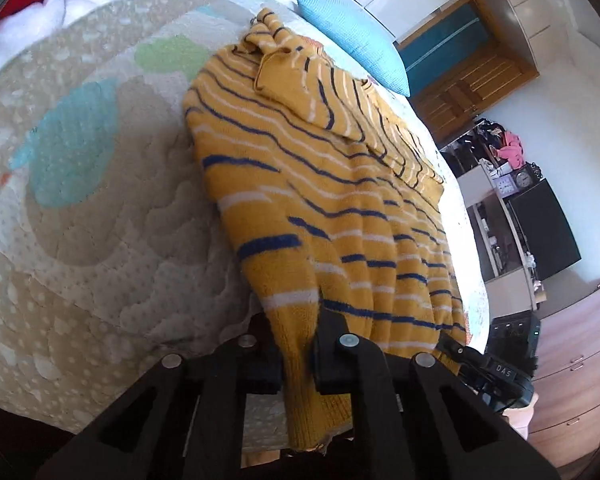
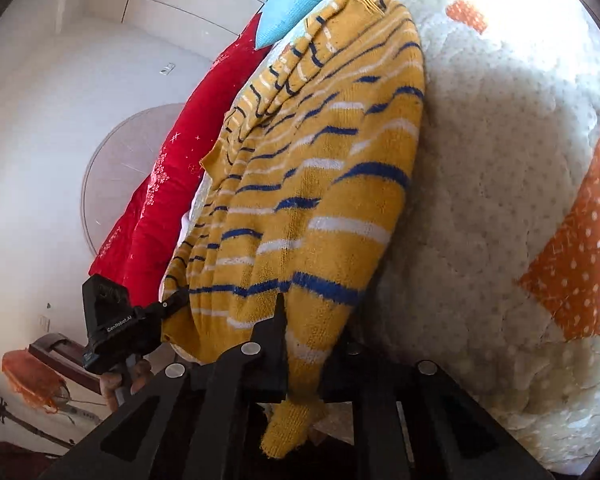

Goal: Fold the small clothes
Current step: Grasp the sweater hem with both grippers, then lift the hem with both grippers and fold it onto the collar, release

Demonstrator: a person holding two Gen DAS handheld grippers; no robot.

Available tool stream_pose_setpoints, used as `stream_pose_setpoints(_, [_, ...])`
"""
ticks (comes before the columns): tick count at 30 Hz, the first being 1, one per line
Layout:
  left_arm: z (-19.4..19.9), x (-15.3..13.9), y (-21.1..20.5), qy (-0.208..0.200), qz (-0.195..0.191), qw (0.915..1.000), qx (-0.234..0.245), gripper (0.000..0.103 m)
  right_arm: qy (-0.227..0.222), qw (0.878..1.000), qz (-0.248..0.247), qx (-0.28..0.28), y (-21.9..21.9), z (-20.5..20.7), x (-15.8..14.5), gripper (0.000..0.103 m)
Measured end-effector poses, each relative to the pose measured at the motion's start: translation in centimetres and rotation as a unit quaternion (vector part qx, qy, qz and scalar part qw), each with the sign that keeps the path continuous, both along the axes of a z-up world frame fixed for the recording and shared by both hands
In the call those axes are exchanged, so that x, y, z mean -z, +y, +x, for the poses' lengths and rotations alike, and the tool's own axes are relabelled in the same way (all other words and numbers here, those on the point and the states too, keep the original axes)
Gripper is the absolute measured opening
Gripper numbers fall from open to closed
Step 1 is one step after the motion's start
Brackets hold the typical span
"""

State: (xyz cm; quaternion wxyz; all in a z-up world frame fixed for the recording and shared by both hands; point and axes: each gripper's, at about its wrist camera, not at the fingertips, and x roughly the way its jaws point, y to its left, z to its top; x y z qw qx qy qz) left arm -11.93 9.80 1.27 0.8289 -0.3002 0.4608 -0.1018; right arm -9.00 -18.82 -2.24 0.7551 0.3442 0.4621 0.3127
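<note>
A mustard-yellow knit sweater [image 1: 324,184] with blue and white stripes lies stretched along the bed, a sleeve folded over its far part. My left gripper [image 1: 298,354] is shut on the sweater's near hem corner. My right gripper [image 2: 304,354] is shut on the other near hem corner of the sweater [image 2: 312,184]. Both hem corners hang a little past the fingers. The right gripper shows in the left wrist view [image 1: 496,368], and the left gripper in the right wrist view [image 2: 120,328]; they sit side by side at the hem.
The bed has a quilted beige cover [image 1: 92,216] with coloured patches. A light blue pillow [image 1: 356,36] and a red blanket [image 2: 160,184] lie at the far end. A dresser [image 1: 572,364] and shelves with a dark screen [image 1: 540,224] stand beside the bed.
</note>
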Motion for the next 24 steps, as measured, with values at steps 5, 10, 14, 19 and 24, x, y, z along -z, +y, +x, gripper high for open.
stream_pose_setpoints(5, [-3.4, -4.2, 0.3, -0.046, 0.025, 0.9986, -0.001, 0.007, -0.044, 0.999, 0.001, -0.011, -1.2, -1.7, -3.9, 0.008])
stream_pose_setpoints(10, [-7.3, -5.2, 0.6, -0.058, 0.020, 0.9981, -0.002, 0.006, -0.052, 0.998, -0.001, -0.043, -2.2, -5.4, -5.8, 0.008])
stream_pose_setpoints(14, [-7.8, -3.0, 1.1, -0.026, -0.002, 0.9996, -0.013, 0.006, -0.025, 0.998, -0.015, -0.047, -1.7, -6.2, -4.3, 0.008])
stream_pose_setpoints(19, [-5.1, -4.5, 2.2, -0.044, -0.004, 0.9987, -0.025, 0.006, -0.058, 0.997, -0.012, -0.046, -2.0, -3.9, -6.5, 0.008])
stream_pose_setpoints(24, [2.2, -8.5, 2.8, -0.095, 0.015, 0.9948, -0.033, 0.006, -0.120, 0.992, 0.001, -0.028, -2.2, 2.4, -10.7, 0.008])
